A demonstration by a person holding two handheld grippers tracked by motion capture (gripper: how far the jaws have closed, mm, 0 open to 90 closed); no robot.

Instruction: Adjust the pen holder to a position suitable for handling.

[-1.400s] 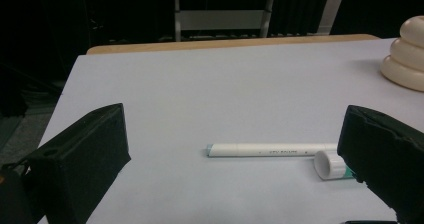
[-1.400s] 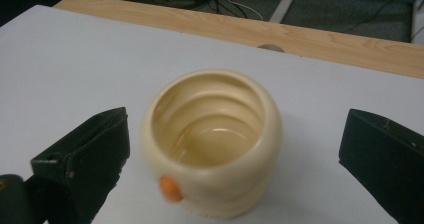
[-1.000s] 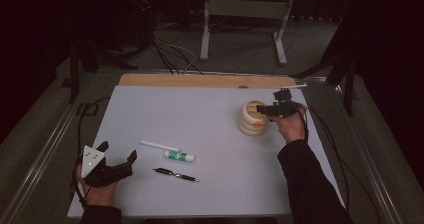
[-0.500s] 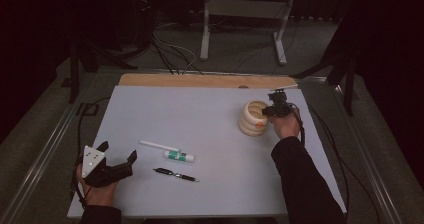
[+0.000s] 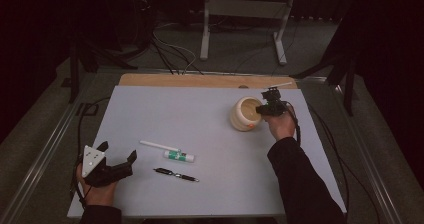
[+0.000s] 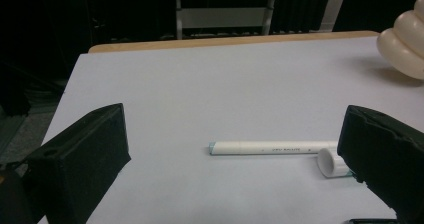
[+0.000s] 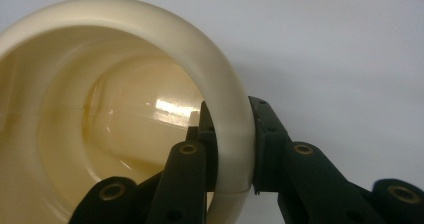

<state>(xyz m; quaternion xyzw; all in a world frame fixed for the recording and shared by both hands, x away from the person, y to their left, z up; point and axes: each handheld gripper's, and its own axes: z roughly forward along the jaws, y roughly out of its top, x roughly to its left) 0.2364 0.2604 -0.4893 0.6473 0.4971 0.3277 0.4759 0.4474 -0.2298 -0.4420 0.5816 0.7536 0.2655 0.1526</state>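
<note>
1. Right gripper [image 5: 264, 109]: jaws clamped on the rim of the cream pot [image 5: 246, 113]; pot at the table's [image 5: 200, 109] far right.
2. Left gripper [image 5: 118, 156]: jaws spread wide, empty; white marker [image 6: 267, 147] lies ahead.

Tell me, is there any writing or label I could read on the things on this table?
White marker: a small line of dark print along its barrel, too small and blurred to read.
Small tube with a green band: the band may be a label, but no words can be made out.
Black pen and cream pot: no writing visible.
</note>
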